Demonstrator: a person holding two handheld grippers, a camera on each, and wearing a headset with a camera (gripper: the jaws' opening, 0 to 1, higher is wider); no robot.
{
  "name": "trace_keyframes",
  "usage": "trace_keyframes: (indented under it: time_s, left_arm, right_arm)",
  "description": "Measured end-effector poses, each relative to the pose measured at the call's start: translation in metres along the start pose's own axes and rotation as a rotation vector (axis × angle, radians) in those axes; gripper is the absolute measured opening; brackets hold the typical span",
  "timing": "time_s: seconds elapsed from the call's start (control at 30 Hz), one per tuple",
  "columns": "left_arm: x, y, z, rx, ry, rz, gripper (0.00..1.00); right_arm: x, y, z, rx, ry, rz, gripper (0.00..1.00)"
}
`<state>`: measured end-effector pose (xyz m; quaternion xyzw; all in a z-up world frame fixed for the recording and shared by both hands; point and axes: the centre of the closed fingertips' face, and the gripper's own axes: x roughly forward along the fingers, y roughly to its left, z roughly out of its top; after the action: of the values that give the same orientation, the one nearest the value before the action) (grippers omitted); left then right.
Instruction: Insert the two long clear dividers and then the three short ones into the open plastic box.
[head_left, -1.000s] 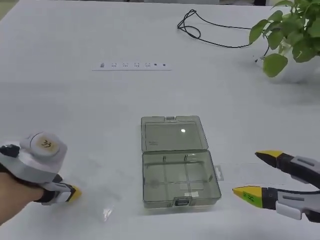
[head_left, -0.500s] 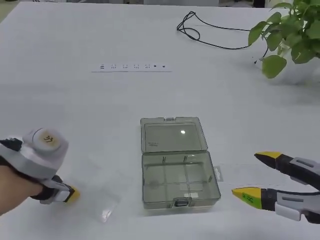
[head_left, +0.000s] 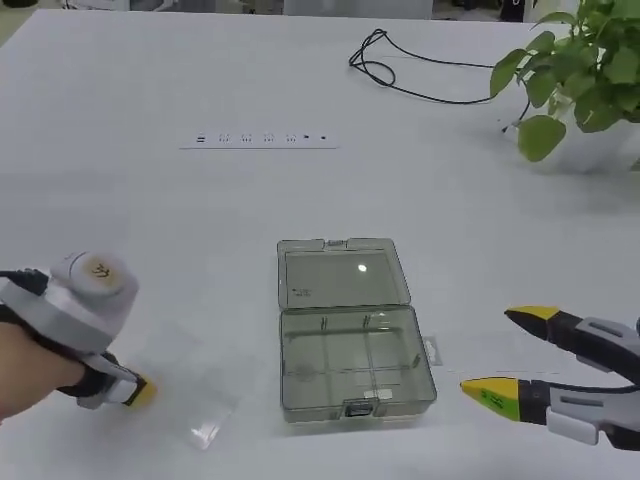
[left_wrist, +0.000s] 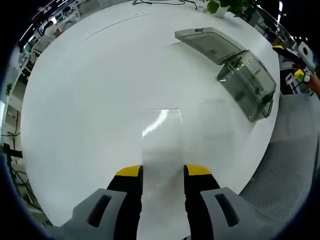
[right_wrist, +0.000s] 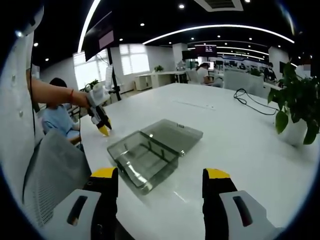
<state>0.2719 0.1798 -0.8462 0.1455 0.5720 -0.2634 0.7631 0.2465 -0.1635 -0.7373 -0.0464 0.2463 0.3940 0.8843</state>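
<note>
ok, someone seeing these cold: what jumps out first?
The open smoky plastic box in the middle of the white table, its lid flat behind it, draws the eye first. Then the yellow-tipped grippers: the right gripper hovers open just right of the box, and the left gripper is low on the left, its jaws either side of a clear divider. A leafy plant stands at the far right.

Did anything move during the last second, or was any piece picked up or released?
Nothing visibly changed; the slight shift of the whole picture comes from the camera. The left gripper stays low at the clear dividers with its jaws apart and has taken nothing. The right gripper stays open beside the plastic box.
</note>
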Motion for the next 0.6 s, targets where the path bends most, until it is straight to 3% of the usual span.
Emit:
trace_keyframes:
  time_s: [0.13, 0.4, 0.6]
  left_arm:
    - [-0.002, -0.003, -0.002, -0.006, -0.02, -0.014, 0.31]
    - [-0.006, -0.012, -0.004, -0.115, -0.083, -0.062, 0.3]
    - [-0.014, -0.023, 0.001, -0.201, -0.158, -0.113, 0.3]
  right_arm:
    - [0.0, 0.002, 0.0, -0.004, 0.003, 0.005, 0.69]
    - [0.003, 0.005, 0.002, -0.014, 0.007, 0.016, 0.69]
    - [0.004, 0.009, 0.008, -0.019, -0.001, 0.029, 0.68]
